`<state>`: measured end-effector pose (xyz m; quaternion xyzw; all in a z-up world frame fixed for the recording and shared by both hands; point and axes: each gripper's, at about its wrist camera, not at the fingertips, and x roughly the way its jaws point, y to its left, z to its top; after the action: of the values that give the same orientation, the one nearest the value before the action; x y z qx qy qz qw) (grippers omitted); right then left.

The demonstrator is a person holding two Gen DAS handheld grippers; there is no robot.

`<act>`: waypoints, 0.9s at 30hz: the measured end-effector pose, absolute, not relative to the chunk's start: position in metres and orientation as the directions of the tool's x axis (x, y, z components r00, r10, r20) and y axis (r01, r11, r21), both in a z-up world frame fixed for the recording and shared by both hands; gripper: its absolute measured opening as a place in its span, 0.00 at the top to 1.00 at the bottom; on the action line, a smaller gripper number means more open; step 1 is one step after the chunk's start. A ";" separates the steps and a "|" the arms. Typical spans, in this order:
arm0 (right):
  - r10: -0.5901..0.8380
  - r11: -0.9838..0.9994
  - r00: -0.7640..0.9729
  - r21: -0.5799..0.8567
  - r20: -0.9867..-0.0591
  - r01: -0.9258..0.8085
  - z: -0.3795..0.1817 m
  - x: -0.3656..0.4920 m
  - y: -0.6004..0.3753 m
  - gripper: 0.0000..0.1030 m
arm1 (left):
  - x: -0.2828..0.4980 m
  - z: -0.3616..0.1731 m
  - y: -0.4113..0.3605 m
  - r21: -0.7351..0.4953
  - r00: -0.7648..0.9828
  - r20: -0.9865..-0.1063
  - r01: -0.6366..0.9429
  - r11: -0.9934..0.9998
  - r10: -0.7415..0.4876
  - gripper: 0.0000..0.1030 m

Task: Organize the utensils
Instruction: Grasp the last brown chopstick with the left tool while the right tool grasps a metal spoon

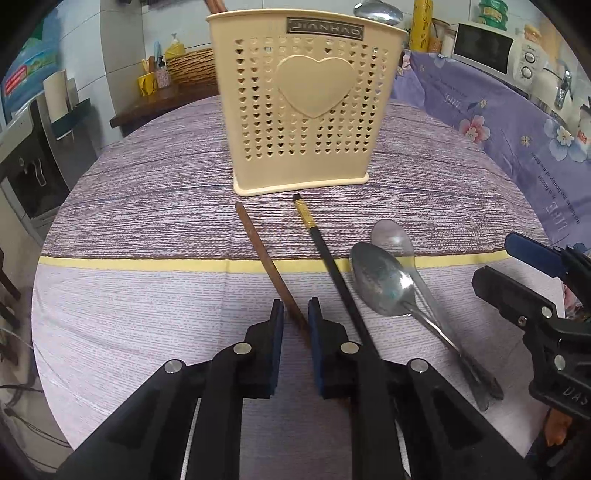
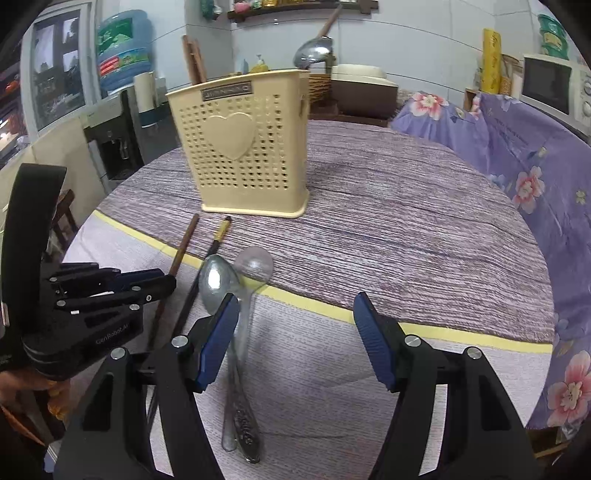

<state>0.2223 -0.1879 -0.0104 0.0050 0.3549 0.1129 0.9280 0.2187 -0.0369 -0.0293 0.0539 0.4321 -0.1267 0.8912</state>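
Two chopsticks and two spoons lie on the round table [image 1: 147, 184], which is covered in a purple-and-lilac striped cloth with a yellow band. One chopstick is a plain brown wooden stick [image 1: 264, 254]; the other is a black chopstick with a gold-banded end [image 1: 325, 251]. They lie side by side, close but apart, their far ends near the base of a cream plastic utensil holder with heart-shaped holes and a raised heart on its front [image 1: 306, 110]. A steel ladle bowl [image 1: 378, 13] and some brown wooden handles [image 1: 216, 5] stick out of the holder's top; how many handles is hard to tell.

To the right of the chopsticks lie a shiny metal spoon [image 1: 384, 286] and a clear plastic spoon [image 1: 393, 238], the metal one overlapping the clear one, bowls toward the holder.

The left gripper [image 1: 297, 314] has its blue-padded jaws drawn narrow around the near end of the brown chopstick, which runs between them; the pads look to be touching it. The right gripper [image 2: 295, 325] stands wide apart and holds nothing, its left finger [image 2: 218, 339] above the spoon handles.
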 end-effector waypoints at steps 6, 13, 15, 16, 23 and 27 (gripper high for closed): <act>0.301 0.931 0.653 0.064 -0.695 -0.360 -0.018 0.238 -0.159 0.37 | 0.221 -0.029 -0.010 -0.071 0.573 -0.792 0.257 0.964 -0.211 0.86; 0.276 0.912 0.635 -0.012 -0.722 -0.410 -0.025 0.260 -0.132 0.38 | 0.217 -0.027 0.001 -0.111 0.585 -0.779 0.224 0.968 -0.224 0.86; 0.271 0.908 0.635 -0.027 -0.724 -0.418 -0.026 0.265 -0.127 0.38 | 0.217 -0.028 0.003 -0.120 0.584 -0.779 0.219 0.968 -0.229 0.86; 0.265 0.906 0.631 -0.035 -0.730 -0.421 -0.028 0.268 -0.125 0.39 | 0.217 -0.028 0.004 -0.126 0.583 -0.779 0.216 0.968 -0.231 0.86; 0.272 0.907 0.608 -0.012 -0.746 -0.421 -0.032 0.280 -0.124 0.47 | 0.218 -0.029 0.009 -0.139 0.584 -0.777 0.205 0.969 -0.235 0.86; 0.294 0.909 0.590 0.030 -0.752 -0.416 -0.032 0.283 -0.128 0.65 | 0.219 -0.032 0.011 -0.154 0.576 -0.780 0.203 0.967 -0.246 0.86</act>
<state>0.2829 -0.1277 -0.0320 -0.0747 0.4062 0.1998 0.8885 0.2191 0.0108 -0.0316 -0.0239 0.4426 -0.1265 0.8874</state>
